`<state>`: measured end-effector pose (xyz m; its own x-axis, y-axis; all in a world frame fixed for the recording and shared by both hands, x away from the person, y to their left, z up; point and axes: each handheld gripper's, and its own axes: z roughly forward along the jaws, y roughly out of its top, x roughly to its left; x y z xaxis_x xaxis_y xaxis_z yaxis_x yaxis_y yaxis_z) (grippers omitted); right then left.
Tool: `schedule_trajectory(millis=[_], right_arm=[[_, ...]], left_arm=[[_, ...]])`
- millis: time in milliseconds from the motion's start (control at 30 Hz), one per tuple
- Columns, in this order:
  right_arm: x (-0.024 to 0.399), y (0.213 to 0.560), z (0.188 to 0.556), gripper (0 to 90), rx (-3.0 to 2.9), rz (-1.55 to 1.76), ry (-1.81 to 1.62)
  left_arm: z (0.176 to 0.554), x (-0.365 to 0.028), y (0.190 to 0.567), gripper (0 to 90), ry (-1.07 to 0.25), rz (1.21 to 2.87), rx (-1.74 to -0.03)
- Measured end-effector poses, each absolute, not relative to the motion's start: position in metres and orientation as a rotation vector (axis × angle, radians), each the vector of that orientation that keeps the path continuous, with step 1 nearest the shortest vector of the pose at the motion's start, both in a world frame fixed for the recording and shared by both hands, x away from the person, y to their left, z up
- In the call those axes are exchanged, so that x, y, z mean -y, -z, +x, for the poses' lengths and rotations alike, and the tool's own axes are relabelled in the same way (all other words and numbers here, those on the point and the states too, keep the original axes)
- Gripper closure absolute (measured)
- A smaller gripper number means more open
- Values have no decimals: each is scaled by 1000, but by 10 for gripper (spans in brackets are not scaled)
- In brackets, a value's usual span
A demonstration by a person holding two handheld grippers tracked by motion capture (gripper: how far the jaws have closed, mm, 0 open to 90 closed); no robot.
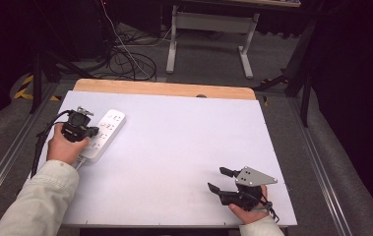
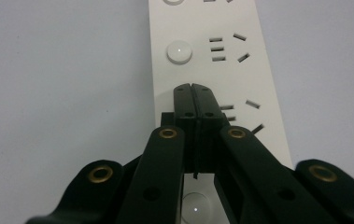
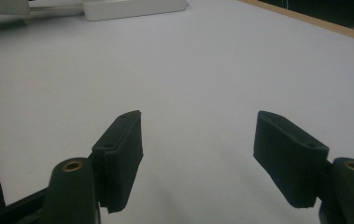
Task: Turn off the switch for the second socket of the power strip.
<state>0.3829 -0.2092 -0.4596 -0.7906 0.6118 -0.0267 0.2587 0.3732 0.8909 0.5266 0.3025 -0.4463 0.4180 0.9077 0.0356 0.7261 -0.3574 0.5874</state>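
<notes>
From above, I see my left hand-held gripper (image 1: 91, 132) resting on the white power strip (image 1: 106, 133). Its own view shows its jaws pressed together, empty, over the strip's sockets. My right hand-held gripper (image 3: 198, 158) is wide open, holding nothing, far from the strip on the tabletop (image 3: 202, 70).

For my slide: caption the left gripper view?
Shut left gripper poised over a white power strip.
</notes>
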Motion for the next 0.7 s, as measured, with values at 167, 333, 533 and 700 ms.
schedule_trajectory(millis=[167,333,533,700], right_arm=[[210,459,383,333,-2285,763,-1388],[210,459,385,333,-2283,768,-1388],[210,459,383,333,-2279,768,-1390],[211,459,384,333,-2278,771,-1390]], left_arm=[[522,-294,442,900,-568,2234,-1356],[515,-292,426,900,-570,2186,-1316],[508,-286,404,900,-618,2186,-1275],[503,-283,391,900,-602,2176,-1267]])
